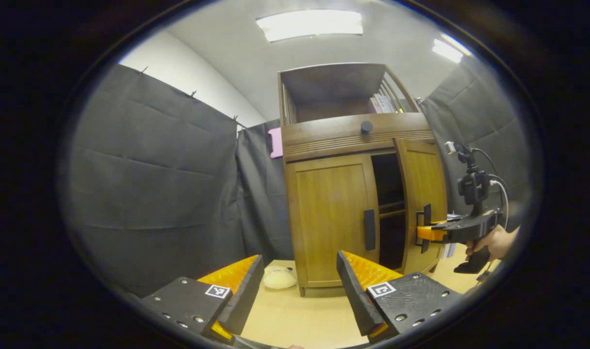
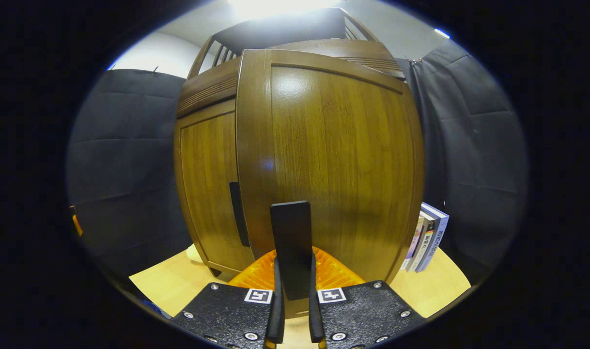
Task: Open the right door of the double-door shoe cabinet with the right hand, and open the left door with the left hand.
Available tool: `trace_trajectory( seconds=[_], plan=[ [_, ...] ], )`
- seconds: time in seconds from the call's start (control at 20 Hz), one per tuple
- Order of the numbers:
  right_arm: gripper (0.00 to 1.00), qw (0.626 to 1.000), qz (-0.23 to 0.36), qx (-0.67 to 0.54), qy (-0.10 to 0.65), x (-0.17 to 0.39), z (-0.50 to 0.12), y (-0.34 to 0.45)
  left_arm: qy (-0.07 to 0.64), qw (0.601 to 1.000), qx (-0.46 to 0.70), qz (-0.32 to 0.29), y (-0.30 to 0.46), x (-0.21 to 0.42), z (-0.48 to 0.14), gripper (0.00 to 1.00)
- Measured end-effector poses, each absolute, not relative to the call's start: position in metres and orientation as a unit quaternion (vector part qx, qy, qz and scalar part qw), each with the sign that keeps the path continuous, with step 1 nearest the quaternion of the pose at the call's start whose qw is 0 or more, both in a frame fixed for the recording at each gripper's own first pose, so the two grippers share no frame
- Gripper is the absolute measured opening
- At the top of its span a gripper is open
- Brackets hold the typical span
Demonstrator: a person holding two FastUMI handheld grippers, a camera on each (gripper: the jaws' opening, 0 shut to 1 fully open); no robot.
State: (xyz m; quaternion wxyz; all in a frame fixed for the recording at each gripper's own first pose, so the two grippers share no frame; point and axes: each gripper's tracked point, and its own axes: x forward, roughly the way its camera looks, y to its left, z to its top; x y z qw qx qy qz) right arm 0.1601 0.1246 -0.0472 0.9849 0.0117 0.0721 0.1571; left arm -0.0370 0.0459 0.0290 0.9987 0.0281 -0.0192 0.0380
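Observation:
A brown wooden shoe cabinet (image 1: 353, 135) stands on the light table. Its right door (image 1: 423, 194) is swung partly out, showing a dark inside with shelves. My right gripper (image 1: 423, 228), held by a hand (image 1: 491, 242), is shut on that door's dark handle (image 2: 291, 242); the right gripper view has the handle pinched between the two fingers (image 2: 277, 291), with the right door (image 2: 333, 160) close ahead. The left door (image 1: 331, 213) is closed, and its dark handle (image 1: 369, 229) is free. My left gripper (image 1: 300, 286) stands open in front of the left door, apart from it.
A pale soft lump (image 1: 279, 278) lies on the table by the cabinet's left foot. Books (image 2: 428, 240) stand against the cabinet's right side. A pink item (image 1: 275, 143) hangs at the cabinet's upper left. Dark cloth walls close in on both sides.

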Motion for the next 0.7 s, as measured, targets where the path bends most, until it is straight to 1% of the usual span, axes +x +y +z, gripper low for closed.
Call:
trace_trajectory(
  seconds=[0.35,0.7],
  plan=[
    [0.19,0.986,0.148,0.016,0.075,0.128,-0.048,0.089,-0.023,0.999,0.024,-0.004,0.039,-0.035,0.029,0.92],
    [0.19,0.990,0.116,0.016,0.076,0.105,-0.046,0.046,-0.026,0.998,0.025,-0.046,0.027,-0.027,0.023,0.92]
  ],
)
